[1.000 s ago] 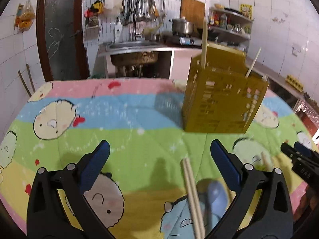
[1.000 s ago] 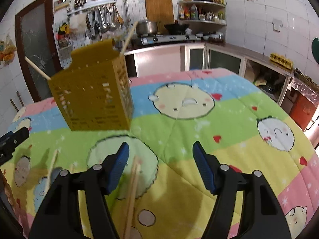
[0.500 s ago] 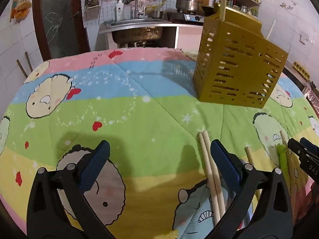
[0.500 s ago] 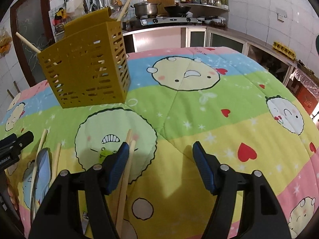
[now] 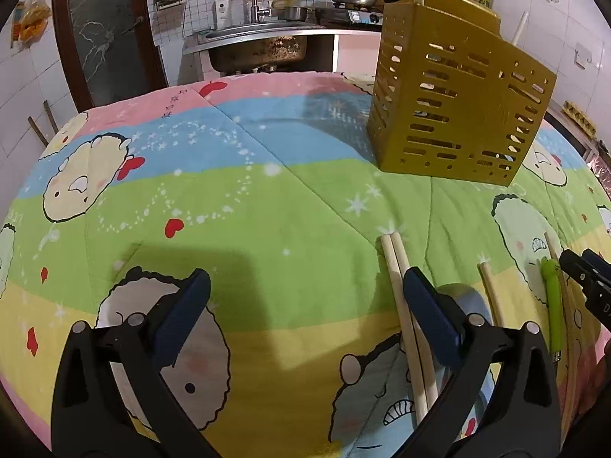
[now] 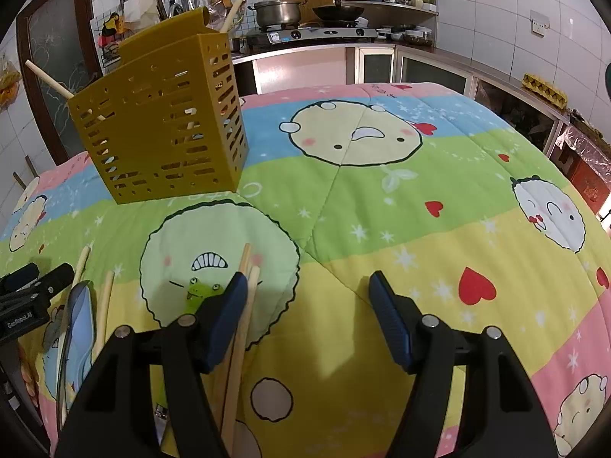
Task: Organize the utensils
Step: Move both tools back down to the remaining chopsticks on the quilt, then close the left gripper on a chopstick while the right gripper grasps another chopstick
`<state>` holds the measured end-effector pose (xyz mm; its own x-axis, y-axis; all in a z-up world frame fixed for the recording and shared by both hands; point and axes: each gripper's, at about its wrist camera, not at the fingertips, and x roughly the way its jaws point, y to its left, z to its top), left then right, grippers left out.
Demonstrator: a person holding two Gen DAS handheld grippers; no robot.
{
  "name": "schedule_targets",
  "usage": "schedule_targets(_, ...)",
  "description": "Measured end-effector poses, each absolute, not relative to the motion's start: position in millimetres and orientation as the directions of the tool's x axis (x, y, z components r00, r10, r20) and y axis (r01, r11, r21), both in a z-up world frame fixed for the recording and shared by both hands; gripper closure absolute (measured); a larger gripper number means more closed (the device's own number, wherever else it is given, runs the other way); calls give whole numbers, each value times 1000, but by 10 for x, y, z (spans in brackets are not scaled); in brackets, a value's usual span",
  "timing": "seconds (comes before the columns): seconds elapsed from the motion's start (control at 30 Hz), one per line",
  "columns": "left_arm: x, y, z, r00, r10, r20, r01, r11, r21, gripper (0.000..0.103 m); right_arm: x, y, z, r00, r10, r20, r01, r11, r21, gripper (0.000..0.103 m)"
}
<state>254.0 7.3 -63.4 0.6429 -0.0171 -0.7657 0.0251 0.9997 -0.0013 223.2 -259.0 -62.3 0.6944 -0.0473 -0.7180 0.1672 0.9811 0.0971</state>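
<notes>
Fingers (image 5: 193, 305) of the left gripper (image 5: 301, 313) are standing wide apart and holding nothing, hovering low over the cartoon-print quilt (image 5: 267, 206) that is covering the worktop. From this view, a pair of wooden chopsticks (image 5: 401, 297) is lying side by side just at the inner edge of its right finger, apparently within easy reach for a pinch, while a blue spoon (image 5: 464, 299), a single chopstick (image 5: 490, 292) and a green frog-topped utensil (image 5: 552, 297) are lying further right. The gold slotted utensil holder (image 5: 454, 110) is standing upright well beyond them, already carrying a few sticks, so it looks like the destination. From the right wrist view, the right gripper (image 6: 303, 305) is also gaping open and empty, its left finger (image 6: 225, 313) overlapping another chopstick pair (image 6: 244, 305) resting on the quilt; whether it is touching them I cannot tell. Beside them the frog utensil's green head (image 6: 198, 290) is peeking out, and the holder (image 6: 160, 122) is sitting far left, near enough for a short carry.
</notes>
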Motion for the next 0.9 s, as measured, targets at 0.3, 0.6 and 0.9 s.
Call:
schedule_targets(0.3,2557,37,-670,626,-13,-780,31,999,9,6,2238,-2559,-642,684,-51,-728,164,983,85,37)
schedule_targets(0.6,2584,-21,-705,607,1,-795,42,999,33,8,2222,-2478,-667,663,-80,-744,172,984,47,37)
schedule_targets(0.9,2596,-115,-655,591,-27,-806,60,998,11,37,2236,-2368,-659,639,-110,-762,177,984,6,49)
